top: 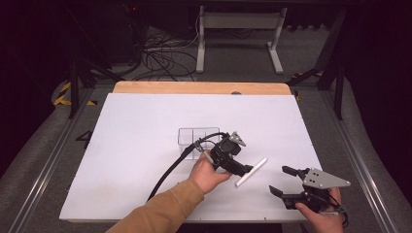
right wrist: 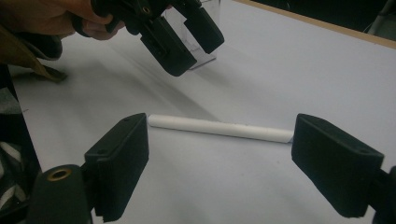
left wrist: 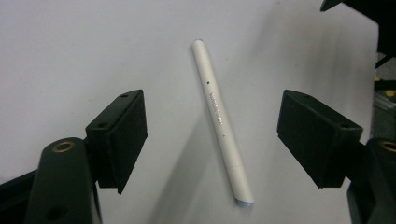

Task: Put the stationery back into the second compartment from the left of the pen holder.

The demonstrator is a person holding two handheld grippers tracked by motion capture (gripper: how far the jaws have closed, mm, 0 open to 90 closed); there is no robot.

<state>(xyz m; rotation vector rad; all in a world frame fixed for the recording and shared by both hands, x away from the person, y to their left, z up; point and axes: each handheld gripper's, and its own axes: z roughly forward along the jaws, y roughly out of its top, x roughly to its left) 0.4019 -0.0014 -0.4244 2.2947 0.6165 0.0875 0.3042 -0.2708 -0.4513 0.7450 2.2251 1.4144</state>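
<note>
White plastic pen (top: 251, 172) is lying flat on the table (top: 145, 145), just right of the clear divided box (top: 197, 136). Left gripper (top: 247, 171) is hovering over it, jaws wide and empty, looks like lining up a grab. Next it needs lowering and squeezing. Right gripper (top: 283, 180) is idling nearby, open too.

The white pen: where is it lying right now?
In the high view the white pen lies flat on the white table, right of centre near the front edge, between the left gripper and right gripper.

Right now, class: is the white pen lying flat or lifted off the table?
Lying flat: the white pen rests on the white table, between the left gripper's open jaws, untouched.
</note>
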